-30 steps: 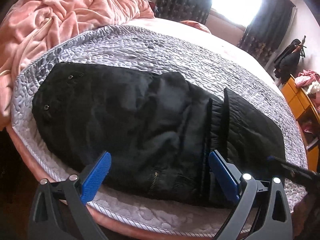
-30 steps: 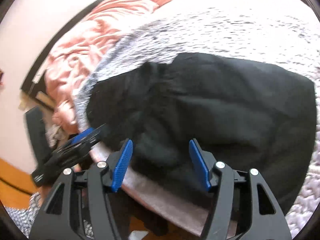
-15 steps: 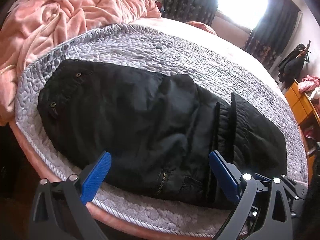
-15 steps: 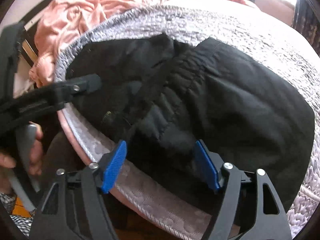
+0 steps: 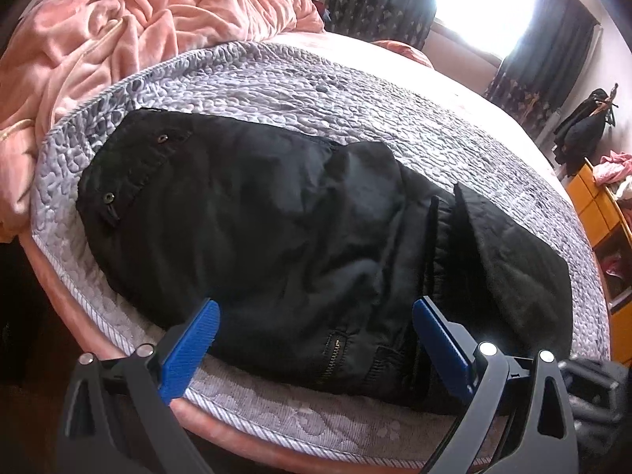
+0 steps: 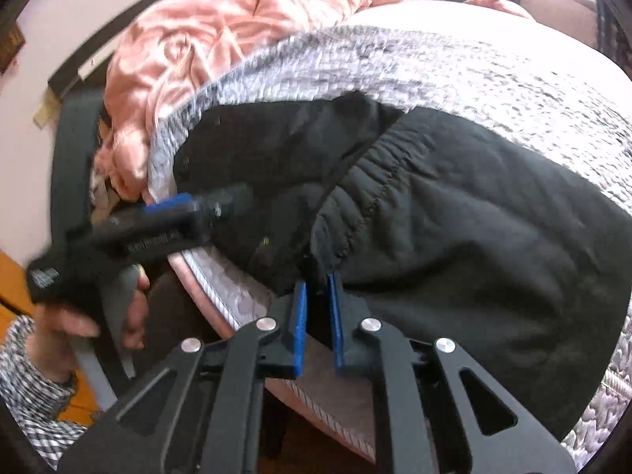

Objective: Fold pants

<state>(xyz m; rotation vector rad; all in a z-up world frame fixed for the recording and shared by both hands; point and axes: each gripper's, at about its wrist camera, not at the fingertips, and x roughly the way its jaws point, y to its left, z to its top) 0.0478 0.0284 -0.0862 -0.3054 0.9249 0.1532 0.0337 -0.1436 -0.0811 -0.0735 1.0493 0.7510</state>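
The pants [image 6: 454, 237] lie half-folded at the bed's [image 5: 276, 414] near edge, your right gripper [image 6: 316, 316] has just closed its fingers on their gathered waistband, left gripper [image 5: 316, 339] wide open, empty, so you can lift.

A bedroom in a home. A bed [image 5: 276, 87] with a grey quilted cover fills the view ahead of the left claw [image 5: 316, 339]. A rumpled pink blanket [image 5: 130, 27] is heaped far ahead on the claw's left. Beyond the bed, dark patterned curtains [image 5: 379, 4] frame a bright window [image 5: 486, 0]. Off to the claw's right stand an orange wooden cabinet [image 5: 596, 213] with clothes piled on top and a rack of dark garments [image 5: 584, 126].
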